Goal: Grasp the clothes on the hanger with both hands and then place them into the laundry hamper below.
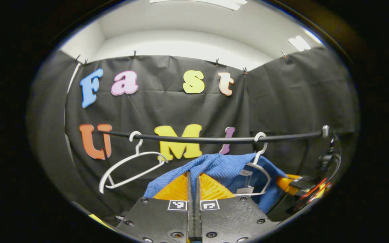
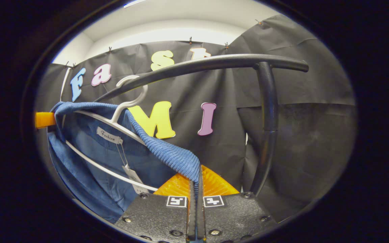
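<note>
A blue knit sweater [image 1: 223, 165] hangs on a white hanger [image 1: 260, 158] from the black rail [image 1: 214, 139]. My left gripper [image 1: 193, 174] is shut, its fingertips pinching the sweater's near shoulder. In the right gripper view the sweater [image 2: 106, 162] drapes off its hanger [image 2: 127, 101], with a neck label and a paper tag showing. My right gripper [image 2: 196, 176] is shut on the ribbed edge of the other shoulder, pulled taut toward it. The right gripper [image 1: 302, 185] appears at the far right of the left gripper view. The left gripper's finger [image 2: 44, 119] shows at the sweater's far side.
An empty white hanger [image 1: 130, 165] hangs tilted on the rail to the left. The rail [image 2: 198, 65] curves overhead, and its upright black post [image 2: 268, 125] stands close on the right of my right gripper. Black cloth walls close the booth behind.
</note>
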`<state>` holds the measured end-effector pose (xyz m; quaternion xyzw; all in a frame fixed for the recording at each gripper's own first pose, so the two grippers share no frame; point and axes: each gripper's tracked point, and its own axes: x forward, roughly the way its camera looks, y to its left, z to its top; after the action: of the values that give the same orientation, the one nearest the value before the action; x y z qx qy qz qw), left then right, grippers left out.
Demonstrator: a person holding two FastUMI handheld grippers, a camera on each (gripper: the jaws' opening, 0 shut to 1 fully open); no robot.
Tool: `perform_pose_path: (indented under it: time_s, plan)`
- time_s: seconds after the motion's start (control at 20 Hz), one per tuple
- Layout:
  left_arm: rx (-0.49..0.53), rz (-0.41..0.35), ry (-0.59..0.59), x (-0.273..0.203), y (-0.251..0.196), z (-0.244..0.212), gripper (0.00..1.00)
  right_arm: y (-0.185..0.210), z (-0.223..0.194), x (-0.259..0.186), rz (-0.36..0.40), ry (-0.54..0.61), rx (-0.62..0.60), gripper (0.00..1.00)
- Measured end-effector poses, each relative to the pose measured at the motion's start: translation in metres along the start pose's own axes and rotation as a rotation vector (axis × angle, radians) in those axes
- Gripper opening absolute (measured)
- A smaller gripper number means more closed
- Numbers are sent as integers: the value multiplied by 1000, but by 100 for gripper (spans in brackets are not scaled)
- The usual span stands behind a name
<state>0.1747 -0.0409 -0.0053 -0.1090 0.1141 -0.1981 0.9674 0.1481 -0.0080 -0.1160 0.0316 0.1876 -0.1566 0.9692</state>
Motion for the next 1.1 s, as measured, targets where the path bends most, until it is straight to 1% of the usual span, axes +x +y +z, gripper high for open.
perform_pose_path:
  time_s: [0.05,0.1,0.2,0.3,0.35,0.4,0.5,0.55,0.6,0.7,0.75,0.8,0.9,1.0,1.1]
  plan:
    - [-38,-17,30,-1,6,-1,0,-1,3,-2,-1,-6,-7,5]
    - [-36,-7,52,4,15,1,4,-1,7,-4,-1,-23,-20,5]
    - [130,74,78,-3,28,4,5,5,11,-10,-3,-49,-61,5]
    - [263,97,79,0,22,6,5,1,15,-3,-29,-66,-100,5]
    - [278,90,75,2,18,4,2,1,16,1,-29,-61,-90,5]
    - [279,85,87,3,18,-4,0,-1,17,3,-26,-56,-76,5]
    - [260,103,109,8,25,-13,0,2,18,1,-8,-59,-63,5]
    - [241,110,112,12,24,-20,5,3,17,-2,-3,-64,-65,5]
    - [216,110,126,10,20,-29,5,6,18,-3,6,-67,-64,5]
    - [191,109,136,10,15,-45,2,12,16,-5,30,-66,-64,5]
    - [175,109,128,11,10,-49,14,15,14,-5,37,-64,-68,5]
    - [152,102,119,15,2,-51,13,18,14,-7,52,-65,-72,5]
    - [123,82,93,25,-15,-54,28,17,19,-9,55,-77,-80,5]
    - [86,62,106,31,-34,-72,43,16,22,-10,65,-80,-79,5]
    - [91,75,105,30,-44,-83,59,10,25,-9,59,-83,-81,5]
